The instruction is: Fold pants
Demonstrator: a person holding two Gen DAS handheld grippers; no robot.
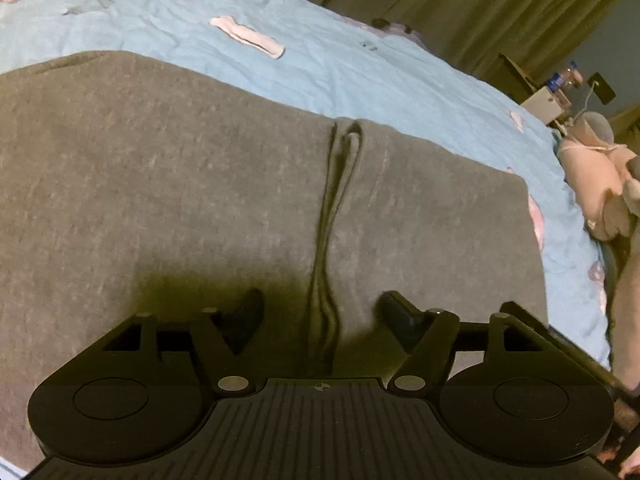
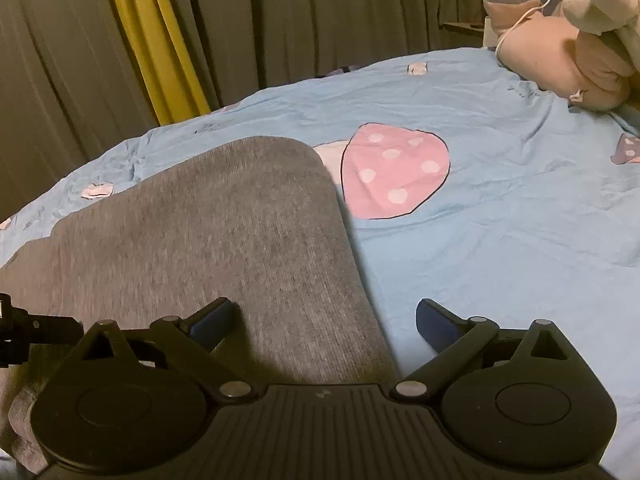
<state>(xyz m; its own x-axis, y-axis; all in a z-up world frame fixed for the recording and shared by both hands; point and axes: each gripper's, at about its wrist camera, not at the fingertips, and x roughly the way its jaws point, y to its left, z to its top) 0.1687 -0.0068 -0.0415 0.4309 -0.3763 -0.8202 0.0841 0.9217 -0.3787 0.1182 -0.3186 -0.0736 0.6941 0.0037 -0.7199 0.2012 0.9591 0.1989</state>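
Nearest your left camera, the left gripper (image 1: pixel 320 312) stands with its jaws well apart, straddling a raised lengthwise crease (image 1: pixel 328 240) in the grey knit pants (image 1: pixel 160 180) without pinching it; nothing is held. Your right gripper (image 2: pixel 324 320) is spread as wide as it goes over the right-hand edge of the same pants (image 2: pixel 224 232), one finger above cloth, the other above the light blue bedsheet (image 2: pixel 500 220), also holding nothing.

The pants lie flat across the bed, filling most of the left view. I judge them soft, light and limp, with a thick jersey that should drape and sag rather than hold a shape, so take them at an edge or corner, pinching both layers together.

The left view alone shows the crease and a pink sock (image 1: pixel 248 36) beyond the pants. Only the right view shows the rounded far corner (image 2: pixel 296 152), the pink spotted heart print (image 2: pixel 394 172) and the yellow curtain strip (image 2: pixel 152 40). A pink plush toy (image 2: pixel 560 56) lies in both.
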